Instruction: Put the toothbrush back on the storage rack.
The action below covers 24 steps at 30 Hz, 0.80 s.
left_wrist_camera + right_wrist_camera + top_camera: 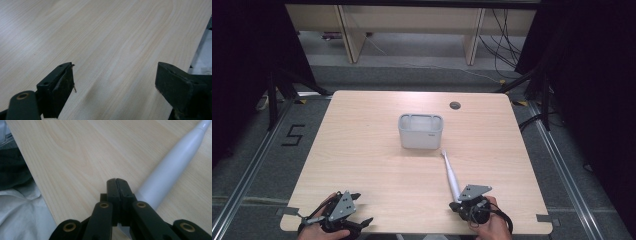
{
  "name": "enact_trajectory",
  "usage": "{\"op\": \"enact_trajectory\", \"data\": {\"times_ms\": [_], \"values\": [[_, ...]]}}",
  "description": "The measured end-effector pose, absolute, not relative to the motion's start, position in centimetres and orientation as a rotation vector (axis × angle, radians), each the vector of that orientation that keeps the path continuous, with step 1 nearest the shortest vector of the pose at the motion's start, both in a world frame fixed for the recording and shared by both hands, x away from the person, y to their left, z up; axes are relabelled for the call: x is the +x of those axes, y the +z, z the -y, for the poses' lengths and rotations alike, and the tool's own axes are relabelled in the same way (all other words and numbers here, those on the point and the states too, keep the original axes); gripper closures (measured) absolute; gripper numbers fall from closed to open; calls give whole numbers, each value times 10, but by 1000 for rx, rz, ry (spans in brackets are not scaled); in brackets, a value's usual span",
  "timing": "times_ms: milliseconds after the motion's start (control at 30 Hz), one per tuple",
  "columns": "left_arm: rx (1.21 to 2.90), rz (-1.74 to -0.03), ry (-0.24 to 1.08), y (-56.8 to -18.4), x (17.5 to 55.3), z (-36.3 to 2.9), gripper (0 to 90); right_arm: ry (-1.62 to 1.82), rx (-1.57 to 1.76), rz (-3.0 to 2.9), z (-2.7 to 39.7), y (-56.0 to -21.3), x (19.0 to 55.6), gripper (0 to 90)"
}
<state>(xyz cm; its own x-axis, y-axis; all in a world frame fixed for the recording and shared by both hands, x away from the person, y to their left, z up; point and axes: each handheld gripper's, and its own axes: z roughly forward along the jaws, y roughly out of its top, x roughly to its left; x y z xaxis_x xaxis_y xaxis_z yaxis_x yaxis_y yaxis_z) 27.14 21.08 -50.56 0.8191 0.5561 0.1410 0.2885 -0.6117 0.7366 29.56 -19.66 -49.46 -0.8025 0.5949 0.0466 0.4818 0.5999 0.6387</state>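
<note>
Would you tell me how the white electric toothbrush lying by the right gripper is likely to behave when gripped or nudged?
The toothbrush looks rigid, so it should lift as one piece. Its round, smooth, tapering handle may roll on the table and slip between pads. The right gripper beside it is shut.

- Grey carpeted floor [257, 150], a black "5" [293, 135] marked on it.
- Pale wooden desks [412, 22] behind, cables [504, 45] trailing beneath.
- Black curtains [592, 75] at both sides.

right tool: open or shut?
Shut. The right tool's jaws meet with nothing between them; the white electric toothbrush lies beside it on the table.
</note>
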Motion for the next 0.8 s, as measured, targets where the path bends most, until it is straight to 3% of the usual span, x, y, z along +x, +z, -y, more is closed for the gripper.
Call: {"op": "enact_trajectory", "data": {"times_ms": [800], "values": [[2256, -612, 472, -506, 272, -211, 148, 953, 966, -2630, 220, -494, 297, 887]]}}
